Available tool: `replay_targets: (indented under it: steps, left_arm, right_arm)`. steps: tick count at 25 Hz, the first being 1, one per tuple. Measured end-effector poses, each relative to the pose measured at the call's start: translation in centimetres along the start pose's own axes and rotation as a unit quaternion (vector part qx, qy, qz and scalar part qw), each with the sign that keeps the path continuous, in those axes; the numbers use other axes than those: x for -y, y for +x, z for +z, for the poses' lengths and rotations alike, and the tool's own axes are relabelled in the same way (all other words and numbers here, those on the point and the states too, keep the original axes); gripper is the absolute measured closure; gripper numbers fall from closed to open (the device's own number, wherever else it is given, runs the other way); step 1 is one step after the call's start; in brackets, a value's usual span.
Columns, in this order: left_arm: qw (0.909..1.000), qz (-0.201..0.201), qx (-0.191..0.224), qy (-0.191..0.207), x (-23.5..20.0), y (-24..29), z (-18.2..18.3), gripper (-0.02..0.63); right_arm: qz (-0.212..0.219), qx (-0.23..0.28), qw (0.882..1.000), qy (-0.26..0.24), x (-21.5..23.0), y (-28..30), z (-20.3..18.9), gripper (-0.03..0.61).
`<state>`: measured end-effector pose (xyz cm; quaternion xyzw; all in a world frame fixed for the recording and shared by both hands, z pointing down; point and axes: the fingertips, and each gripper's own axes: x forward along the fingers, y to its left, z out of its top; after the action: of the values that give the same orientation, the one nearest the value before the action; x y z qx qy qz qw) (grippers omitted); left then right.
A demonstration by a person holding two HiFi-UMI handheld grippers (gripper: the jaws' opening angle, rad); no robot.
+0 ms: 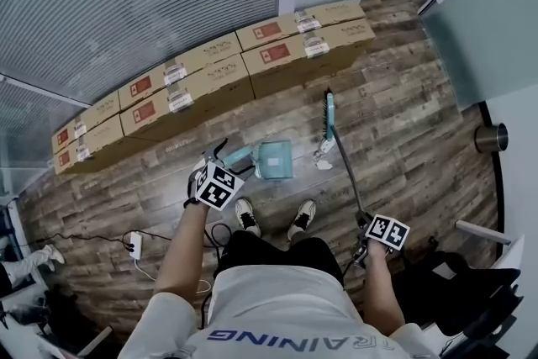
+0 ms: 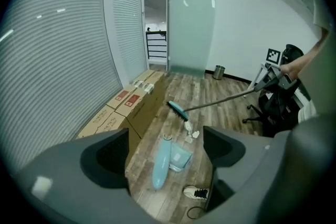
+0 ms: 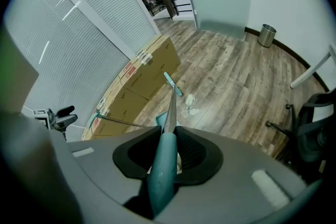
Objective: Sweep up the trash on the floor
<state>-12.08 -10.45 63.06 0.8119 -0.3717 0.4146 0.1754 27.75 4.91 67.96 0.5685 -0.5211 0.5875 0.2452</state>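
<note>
Wood-plank floor [image 1: 403, 122], boxes [image 1: 210, 80] along blinds [image 1: 126, 4].
Your left hand-held gripper [image 2: 165, 136] gapes above dustpan [image 2: 178, 157]; right hand-held gripper [image 3: 169, 147] clamps broom [image 3: 171, 105]; trash [image 1: 324, 157] indistinct.

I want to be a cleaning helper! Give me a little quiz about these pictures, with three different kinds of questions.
1. True or false: the left gripper is holding the dustpan.
2. What is the right gripper shut on? A) broom handle B) cardboard box C) shoe
3. Fill in: the broom head is beside the white ____.
Key: 1 false, it is open and not touching the dustpan; 2 A; 3 trash.
</note>
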Motion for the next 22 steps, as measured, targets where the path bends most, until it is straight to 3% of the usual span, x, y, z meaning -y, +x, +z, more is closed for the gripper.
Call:
replay_targets:
  steps: [11, 17, 22]
  left_arm:
    - [0.9927, -0.048, -0.101, 0.047, 0.6, 7.7, -4.3, 0.179]
    - [0.9827, -0.081, -0.154, 0.064, 1.6, 11.8, -7.3, 0.179]
    - [0.9792, -0.071, -0.174, 0.077, 1.6, 13.4, -8.0, 0.179]
  right_arm:
    - [-0.011, -0.007, 1.000, 0.006, 0.9, -0.2, -0.5, 0.469]
    - [-0.027, -0.011, 1.000, 0.012, 2.1, -0.6, -1.4, 0.469]
    - [-0.039, -0.016, 0.999, 0.030, 4.1, -1.0, -2.4, 0.469]
